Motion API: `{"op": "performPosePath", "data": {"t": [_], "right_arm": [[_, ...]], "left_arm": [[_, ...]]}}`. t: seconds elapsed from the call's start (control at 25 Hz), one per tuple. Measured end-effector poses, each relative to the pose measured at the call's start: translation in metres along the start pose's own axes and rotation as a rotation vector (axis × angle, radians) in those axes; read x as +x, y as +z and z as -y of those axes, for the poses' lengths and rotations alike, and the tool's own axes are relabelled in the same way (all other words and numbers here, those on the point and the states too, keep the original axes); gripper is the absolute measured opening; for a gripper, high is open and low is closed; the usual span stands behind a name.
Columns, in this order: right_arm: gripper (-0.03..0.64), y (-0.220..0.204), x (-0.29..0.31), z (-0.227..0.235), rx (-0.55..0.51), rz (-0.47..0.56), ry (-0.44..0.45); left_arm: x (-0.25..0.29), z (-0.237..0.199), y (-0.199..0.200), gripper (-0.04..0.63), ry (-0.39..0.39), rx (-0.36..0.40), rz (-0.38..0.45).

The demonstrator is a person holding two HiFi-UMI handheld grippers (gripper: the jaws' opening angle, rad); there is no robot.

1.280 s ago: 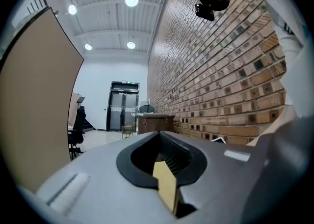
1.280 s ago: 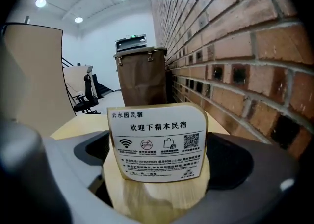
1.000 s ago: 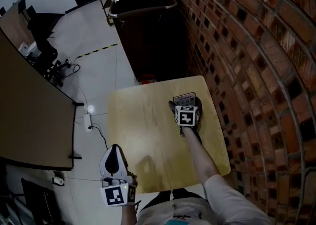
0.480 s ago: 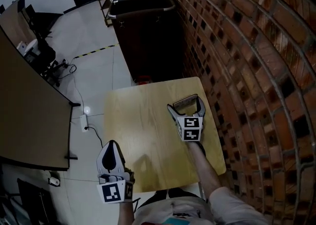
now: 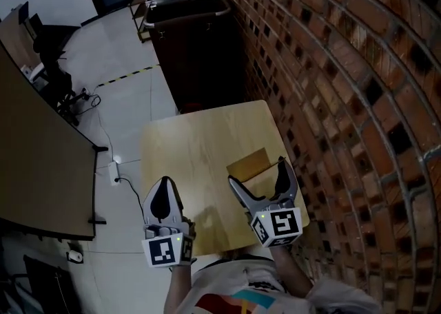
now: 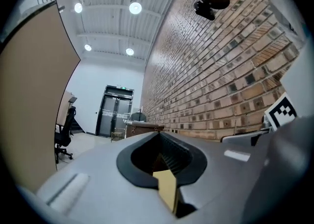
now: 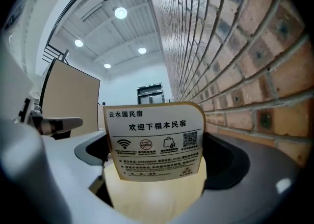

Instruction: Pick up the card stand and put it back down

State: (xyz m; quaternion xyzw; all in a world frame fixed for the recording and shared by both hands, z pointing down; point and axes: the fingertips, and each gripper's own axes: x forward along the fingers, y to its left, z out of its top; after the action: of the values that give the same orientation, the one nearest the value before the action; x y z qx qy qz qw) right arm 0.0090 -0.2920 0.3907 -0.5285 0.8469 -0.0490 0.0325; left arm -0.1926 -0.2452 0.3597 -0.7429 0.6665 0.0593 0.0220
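Observation:
The card stand [image 5: 248, 162] rests on the pale wooden table [image 5: 185, 151], near its right side. In the right gripper view the card stand [image 7: 154, 142] faces me upright, a printed card with icons and a QR code. My right gripper [image 5: 256, 173] is open, its jaws spread wide just short of the stand, on either side of it, and I see no contact. My left gripper [image 5: 163, 200] is shut and holds nothing. It hovers at the table's near left edge. In the left gripper view the left gripper [image 6: 164, 161] shows only a sliver of table through its gap.
A brick wall [image 5: 337, 92] runs close along the table's right side. A dark cabinet [image 5: 196, 44] stands beyond the far edge. On the left are a brown desk [image 5: 34, 161], an office chair [image 5: 48, 37] and a power strip [image 5: 114, 168] with cable on the floor.
My right gripper has opened and drawn back toward me, leaving the card stand on the table. The left gripper stays shut and has shifted slightly toward the table.

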Motion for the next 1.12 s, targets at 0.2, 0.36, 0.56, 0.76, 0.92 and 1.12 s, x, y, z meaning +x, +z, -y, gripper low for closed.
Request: {"op": "performPosePath", "data": {"t": [0.2,0.36,0.56,0.76,0.92,1.12], "right_arm": [[0.571,0.011,-0.021,-0.013,0.008,0.026,0.017],[0.571,0.021,-0.027,-0.015,0.0,0.052,0.018],[0.571,0.025,-0.034,-0.018,0.008,0.065,0.017],[0.571,0.027,-0.038,-0.02,0.014,0.069,0.016],[0.571,0.026,-0.039,-0.02,0.016,0.067,0.014],[0.571,0.024,-0.038,-0.019,0.033,0.066,0.014]], "left_arm": [[-0.001,0.008,0.01,0.005,-0.027,-0.011,0.024],[-0.003,0.016,0.011,0.005,-0.044,0.01,0.026],[-0.006,0.02,0.014,0.005,-0.044,0.021,0.029],[-0.011,0.022,0.022,0.005,-0.058,-0.016,0.068],[-0.013,0.022,0.023,0.005,-0.057,-0.006,0.068],[-0.018,0.015,0.023,0.005,-0.027,-0.005,0.066]]}}
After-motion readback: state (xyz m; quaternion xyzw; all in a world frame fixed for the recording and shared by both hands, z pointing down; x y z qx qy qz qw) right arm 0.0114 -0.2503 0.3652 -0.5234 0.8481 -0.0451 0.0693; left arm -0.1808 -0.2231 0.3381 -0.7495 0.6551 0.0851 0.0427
